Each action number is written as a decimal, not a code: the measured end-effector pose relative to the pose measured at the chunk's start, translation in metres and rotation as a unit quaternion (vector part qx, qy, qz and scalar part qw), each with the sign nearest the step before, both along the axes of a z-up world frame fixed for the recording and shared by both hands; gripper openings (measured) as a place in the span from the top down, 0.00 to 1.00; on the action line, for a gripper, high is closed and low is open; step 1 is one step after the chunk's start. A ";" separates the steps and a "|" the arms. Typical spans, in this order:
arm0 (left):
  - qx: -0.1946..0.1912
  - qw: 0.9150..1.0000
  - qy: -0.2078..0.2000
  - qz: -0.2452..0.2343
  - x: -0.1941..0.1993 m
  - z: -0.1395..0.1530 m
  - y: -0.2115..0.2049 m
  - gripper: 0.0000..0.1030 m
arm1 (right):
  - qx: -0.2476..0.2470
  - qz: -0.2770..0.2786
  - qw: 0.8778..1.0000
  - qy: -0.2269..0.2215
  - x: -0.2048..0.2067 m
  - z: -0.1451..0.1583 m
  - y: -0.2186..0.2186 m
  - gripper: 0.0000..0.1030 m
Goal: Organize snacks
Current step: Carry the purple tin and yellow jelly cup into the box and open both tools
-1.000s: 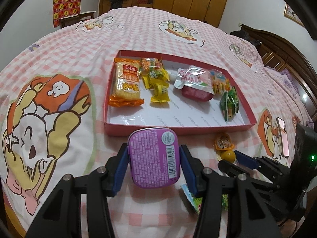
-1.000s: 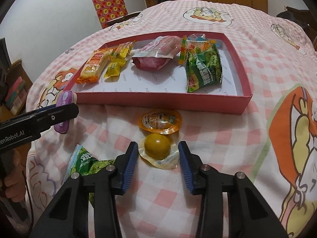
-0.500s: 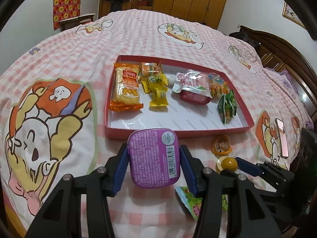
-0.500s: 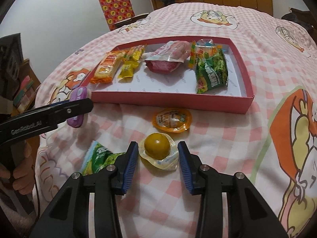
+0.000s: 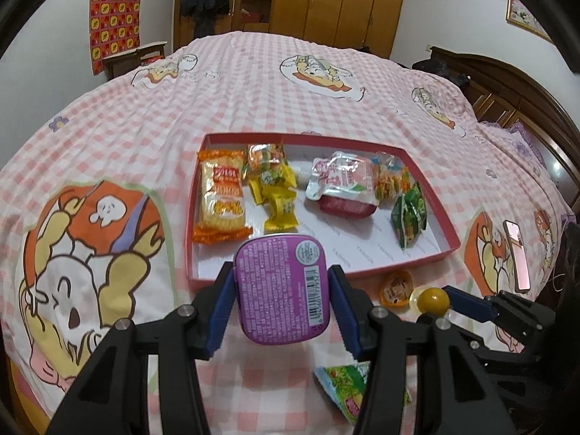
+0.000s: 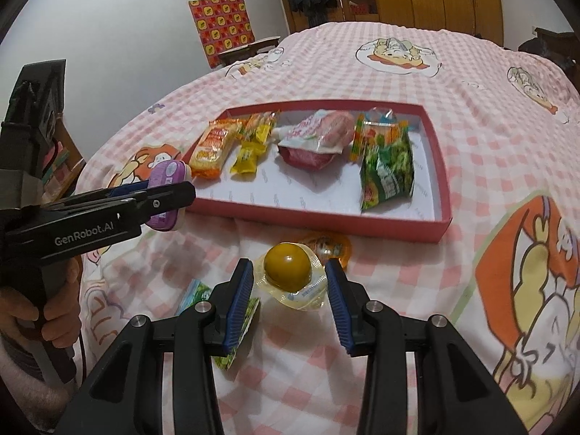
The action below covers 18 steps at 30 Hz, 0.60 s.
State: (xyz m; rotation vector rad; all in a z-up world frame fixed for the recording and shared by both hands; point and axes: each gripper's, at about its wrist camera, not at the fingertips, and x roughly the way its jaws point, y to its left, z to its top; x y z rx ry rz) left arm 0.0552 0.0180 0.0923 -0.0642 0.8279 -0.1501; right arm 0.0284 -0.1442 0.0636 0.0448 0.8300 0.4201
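"GenRobot.AI" stands in pale letters along the black side of the left gripper point(image 6: 174, 199), at the left edge of the right wrist view. The white floor of the red tray point(image 5: 431, 253) carries a faint repeated word, "FASHION", readable near its near right side. The purple tin point(image 5: 282, 288) shows a barcode and dense white small print, too small to read. The orange cracker packet point(image 5: 222, 199) at the tray's left bears large red characters that cannot be made out.
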 end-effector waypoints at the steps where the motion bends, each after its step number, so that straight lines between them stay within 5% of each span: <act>1: 0.002 1.000 -0.001 -0.002 0.002 0.001 -0.001 0.48 | 0.000 0.000 1.000 -0.001 0.001 0.001 0.000 0.59; 18: 0.016 1.000 -0.010 -0.011 0.045 0.002 -0.016 0.48 | -0.017 -0.028 0.999 -0.024 0.049 0.021 -0.007 0.59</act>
